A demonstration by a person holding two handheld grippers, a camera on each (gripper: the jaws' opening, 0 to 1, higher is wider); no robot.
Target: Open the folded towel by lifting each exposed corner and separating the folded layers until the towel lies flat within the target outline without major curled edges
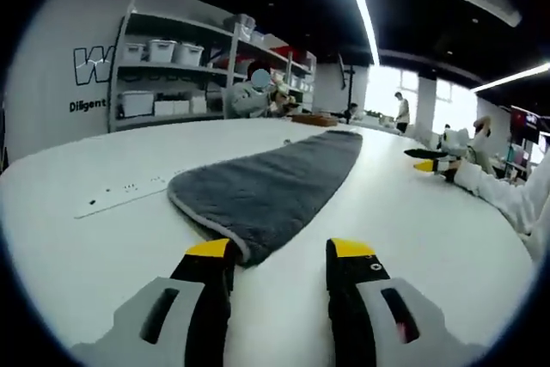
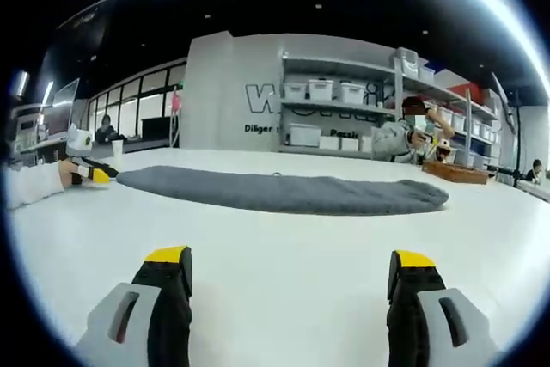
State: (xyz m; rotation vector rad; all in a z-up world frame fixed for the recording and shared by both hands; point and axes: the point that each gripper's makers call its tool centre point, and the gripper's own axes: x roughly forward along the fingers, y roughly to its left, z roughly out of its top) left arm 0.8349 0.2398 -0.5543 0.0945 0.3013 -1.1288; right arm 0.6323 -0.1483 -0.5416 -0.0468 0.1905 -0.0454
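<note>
Logging one grey towel (image 1: 273, 185), plush pile with a stitched, rounded hem, lying folded into a long narrow strip on a smooth white table (image 1: 430, 238). In the left gripper view its long axis runs from the rounded near end at lower centre up toward the upper right of the frame, tapering with distance; the near hem sits just beside my left gripper (image 1: 279, 251), almost touching the tip of the left-hand jaw. That claw stands apart, both yellow-capped black jaws on grey housings empty, the nearer tip over the hem, the other over bare table. In the right gripper view the same towel (image 2: 284, 191) lies across the middle of the frame, long axis left to right, well beyond my right gripper (image 2: 290, 259), whose jaws are spread wide with nothing between them. I note the other gripper (image 2: 93, 174), held at a white sleeve (image 2: 34, 185), at the strip's left end in that view, and its counterpart (image 1: 434, 161) at the right middle of the left gripper view. Surface: matte white, faint printed marks (image 1: 129, 191) to the left of the towel. Room: grey wall with lettering, shelving (image 2: 344, 113) carrying white bins, a seated person (image 2: 404, 139) by the shelves, dark ceiling with strip lights (image 1: 361, 6), windows at the back.
</note>
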